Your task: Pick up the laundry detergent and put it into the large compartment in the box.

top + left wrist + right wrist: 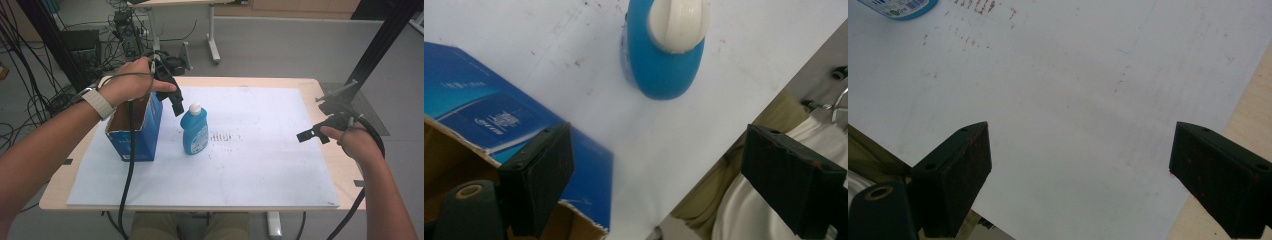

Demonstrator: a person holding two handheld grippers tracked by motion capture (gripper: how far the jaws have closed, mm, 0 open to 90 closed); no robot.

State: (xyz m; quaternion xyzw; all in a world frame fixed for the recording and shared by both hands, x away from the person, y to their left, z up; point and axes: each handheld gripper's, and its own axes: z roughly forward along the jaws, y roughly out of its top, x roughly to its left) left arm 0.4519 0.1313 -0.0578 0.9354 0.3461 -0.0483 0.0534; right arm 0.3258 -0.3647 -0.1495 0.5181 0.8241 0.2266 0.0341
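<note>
Near the desk's (280, 82) far-left corner the bottle (194, 131) stands upright just right of the open box (135, 132). The left gripper (176, 106) hangs above it, jaws wide and empty, bottle cap straight beyond them. The right gripper (306, 135), also wide and empty, waits well apart at the right edge

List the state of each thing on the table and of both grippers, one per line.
blue bottle: upright on the white sheet, white cap on, free of both grippers.
blue box: upright, top flaps open, beside the bottle.
left gripper: raised over the box and bottle, jaws apart, holding nothing.
right gripper: above the sheet's right side, jaws apart, holding nothing.
</note>
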